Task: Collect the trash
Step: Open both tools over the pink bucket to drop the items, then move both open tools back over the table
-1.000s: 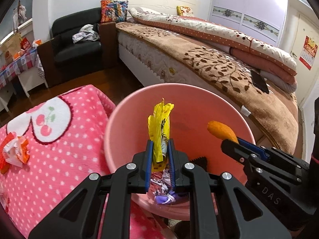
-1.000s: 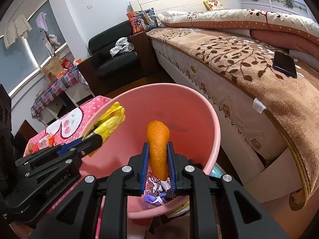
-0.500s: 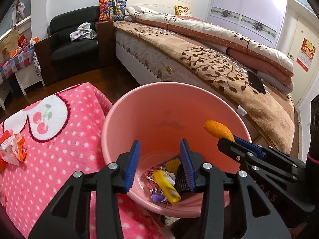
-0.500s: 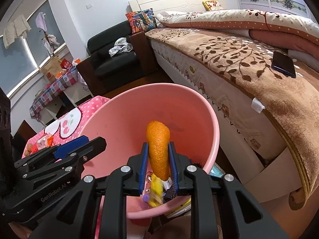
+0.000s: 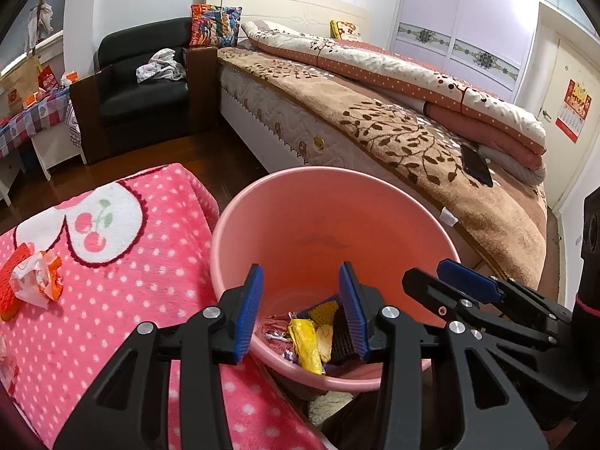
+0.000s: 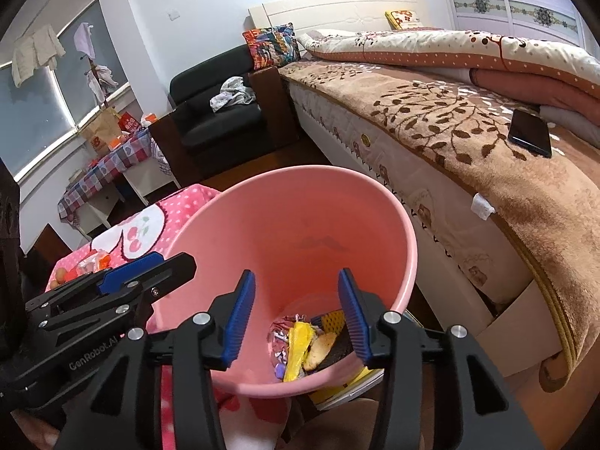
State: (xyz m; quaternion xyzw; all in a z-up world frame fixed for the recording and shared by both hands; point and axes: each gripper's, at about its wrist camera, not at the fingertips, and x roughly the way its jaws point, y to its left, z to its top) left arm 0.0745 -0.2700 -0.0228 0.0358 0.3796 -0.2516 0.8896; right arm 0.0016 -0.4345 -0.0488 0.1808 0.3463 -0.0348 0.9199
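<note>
Left fingers (image 5: 300, 309): hanging released over the pink bin (image 5: 393, 206), nothing between them.
Right fingers (image 6: 296, 313): just been spreading, now gaping empty above the same bin.
Dropped trash: yellow wrapper (image 5: 305, 345) and orange peel (image 6: 318, 347) lying at the bin's bottom among other scraps.
Remaining trash: crumpled orange-and-white wrapper (image 5: 33, 281) sitting on the pink dotted blanket (image 5: 131, 281), far left of the bin.
Handling: probably weighing little, crushing easily, crinkly; pinching across a raised fold looking safest.
Surface: plush blanket, likely yielding under pressure.
Room: bed (image 5: 393, 138) lying right, black armchair (image 5: 142, 86) standing far left.
</note>
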